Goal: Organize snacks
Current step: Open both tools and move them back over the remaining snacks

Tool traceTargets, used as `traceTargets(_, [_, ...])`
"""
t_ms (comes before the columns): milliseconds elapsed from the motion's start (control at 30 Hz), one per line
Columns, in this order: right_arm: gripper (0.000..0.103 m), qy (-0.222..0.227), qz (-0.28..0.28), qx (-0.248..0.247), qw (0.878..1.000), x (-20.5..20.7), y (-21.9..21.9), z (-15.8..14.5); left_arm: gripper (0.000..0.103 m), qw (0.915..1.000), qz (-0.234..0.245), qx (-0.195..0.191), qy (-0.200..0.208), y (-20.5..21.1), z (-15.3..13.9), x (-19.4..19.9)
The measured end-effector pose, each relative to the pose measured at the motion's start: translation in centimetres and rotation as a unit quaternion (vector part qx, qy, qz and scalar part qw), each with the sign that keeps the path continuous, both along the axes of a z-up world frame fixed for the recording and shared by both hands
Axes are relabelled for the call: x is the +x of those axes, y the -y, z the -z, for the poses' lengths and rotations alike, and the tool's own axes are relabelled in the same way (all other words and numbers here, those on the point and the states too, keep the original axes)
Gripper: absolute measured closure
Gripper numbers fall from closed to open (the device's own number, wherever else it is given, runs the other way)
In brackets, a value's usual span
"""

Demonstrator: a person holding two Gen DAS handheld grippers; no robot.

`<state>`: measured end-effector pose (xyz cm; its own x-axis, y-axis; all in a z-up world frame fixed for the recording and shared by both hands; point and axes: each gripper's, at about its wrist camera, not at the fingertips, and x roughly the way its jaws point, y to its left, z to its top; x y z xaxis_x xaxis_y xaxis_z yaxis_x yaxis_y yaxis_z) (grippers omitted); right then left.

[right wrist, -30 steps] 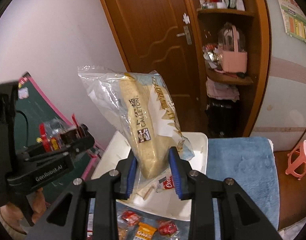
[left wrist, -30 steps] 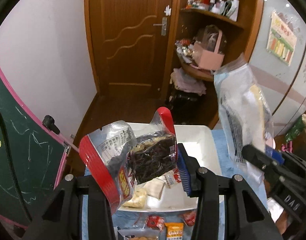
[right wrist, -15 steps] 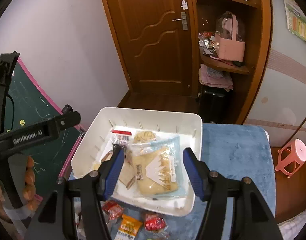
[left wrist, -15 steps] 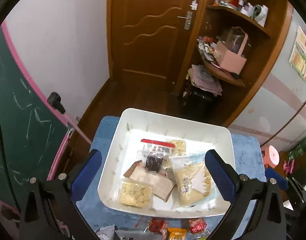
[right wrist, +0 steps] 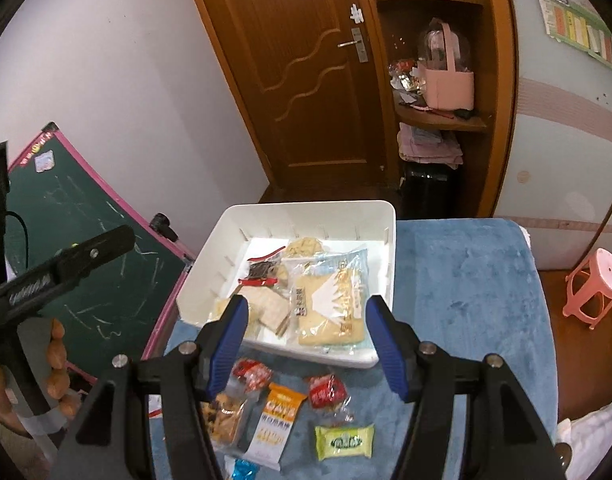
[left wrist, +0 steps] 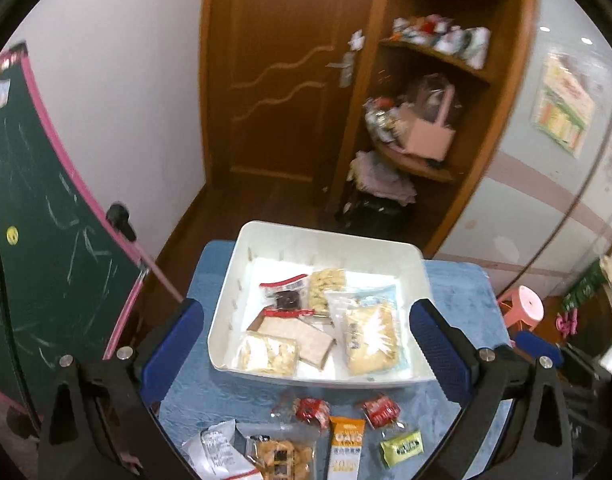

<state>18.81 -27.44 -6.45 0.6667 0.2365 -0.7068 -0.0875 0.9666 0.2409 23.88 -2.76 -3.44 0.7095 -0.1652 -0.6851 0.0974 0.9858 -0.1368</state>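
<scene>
1. Both grippers are hanging over the table right now with nothing in them. The left gripper (left wrist: 306,340) is spread about as wide as it goes, the right gripper (right wrist: 308,332) is spread roughly halfway. Jaws on both have just been opening, and nothing is sitting between the pads.
2. The white bin (left wrist: 330,240) is sitting on the blue cloth (right wrist: 466,280) and already holding a few packs: the bread bag (left wrist: 372,332) on the right side, the red-trimmed pack (left wrist: 285,294) with dark stuff in the middle, a cracker pack (left wrist: 267,354) in the near-left corner.
3. Loose ones are still lying on the cloth in front of the bin: an oat bar (right wrist: 277,420), two red candies (right wrist: 326,390), a green candy (right wrist: 344,442), a cookie pack (right wrist: 223,416).
4. What I'm worrying about: those candies are tiny and flat, so wide jaws could be pinching cloth along with the wrapper, or just pushing it away.
5. The loose stuff is also packed tight, so grabbing one might be dragging its neighbour.
6. The two grippers are working close together, so they could be bumping.
</scene>
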Motion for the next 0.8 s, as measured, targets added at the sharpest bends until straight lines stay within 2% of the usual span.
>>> traceTargets(167, [0.041,0.016,0.006,0.009,1.0,-2.7,0.7,-1.2,0.001,0.9997,0.016,-0.017,0.006,0.8,-1.5,-4.3])
traceTargets(400, [0.041,0.025,0.014,0.018,0.999,-6.3,1.7,-1.4,0.001,0.9996,0.026,-0.012,0.008,2.3,-1.7,-10.1])
traceTargets(567, [0.041,0.016,0.018,0.011,1.0,-7.9,1.8,0.0,0.001,0.9988,0.038,-0.029,-0.011,2.9,0.7,-12.7])
traceTargets(800, [0.041,-0.03,0.019,0.002,0.999,-8.9,2.0,4.1,0.001,0.9974,0.015,-0.027,-0.065,2.8,7.0,-14.5])
